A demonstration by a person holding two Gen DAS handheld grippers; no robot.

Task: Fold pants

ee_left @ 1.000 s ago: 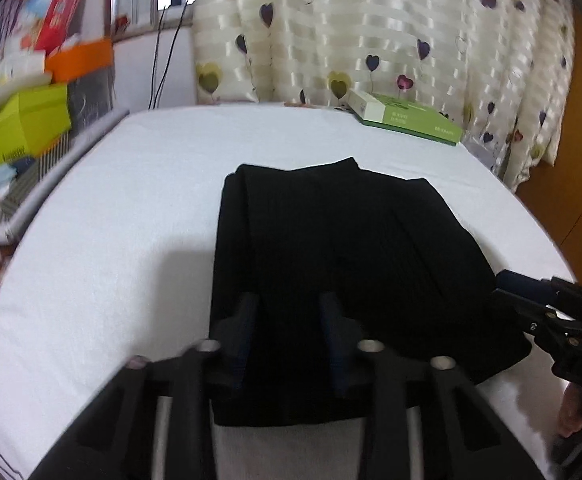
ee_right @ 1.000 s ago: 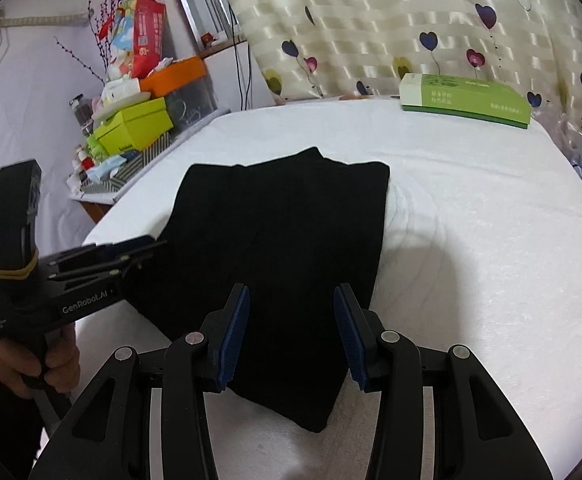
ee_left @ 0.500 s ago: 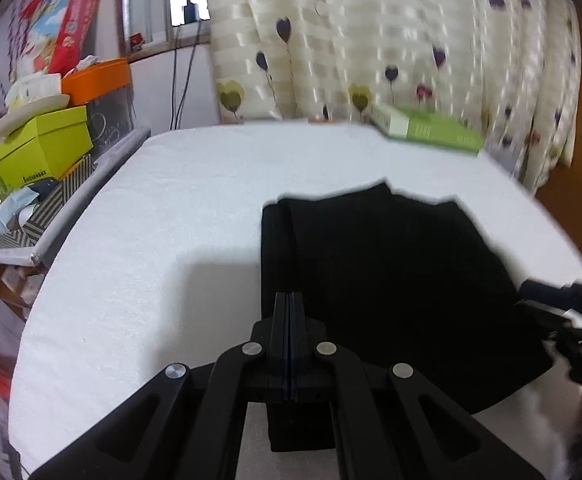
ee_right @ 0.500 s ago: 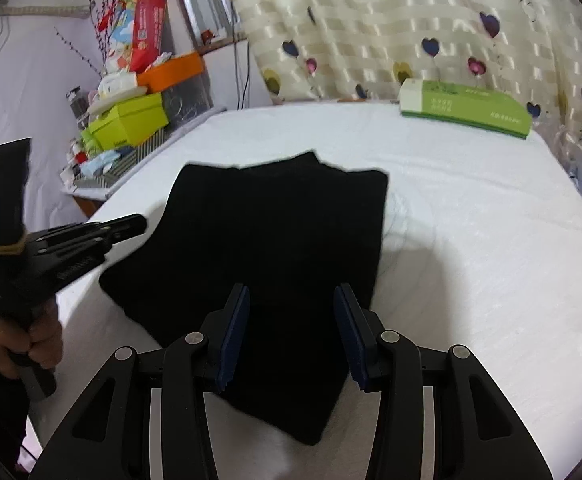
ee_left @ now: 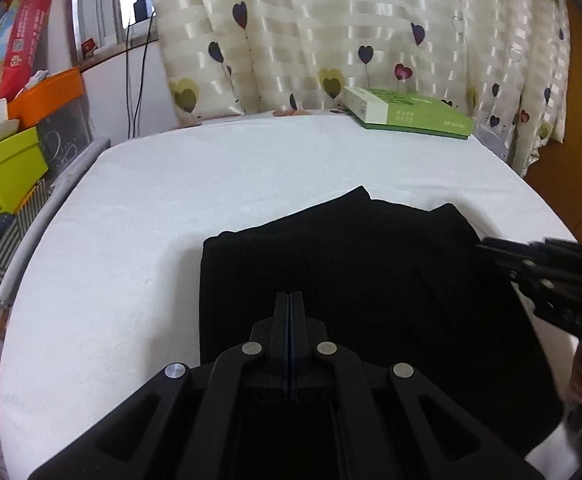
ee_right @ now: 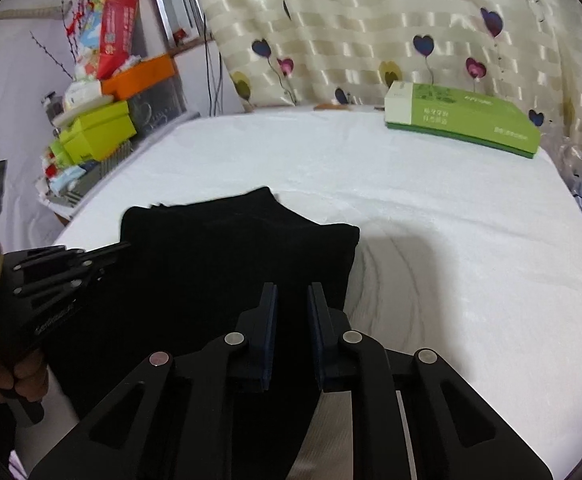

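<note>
— The right gripper (ee_right: 292,292) has been narrowing since a moment ago; a gap is showing.
— The left gripper (ee_left: 290,300) is sitting pressed together above the folded black pants (ee_left: 351,272) lying on the white bed (ee_left: 171,200), perhaps pinching nothing.

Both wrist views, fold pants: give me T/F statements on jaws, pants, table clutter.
1. The left gripper has its jaws closed. True.
2. The right gripper has its jaws pressed together. False: a gap shows between them.
3. The black pants lie spread full length. False: they form a compact folded stack.
4. A green box lies at the far side of the white table. True.
5. The green box rests on the pants. False: it sits apart, near the curtain.
</note>
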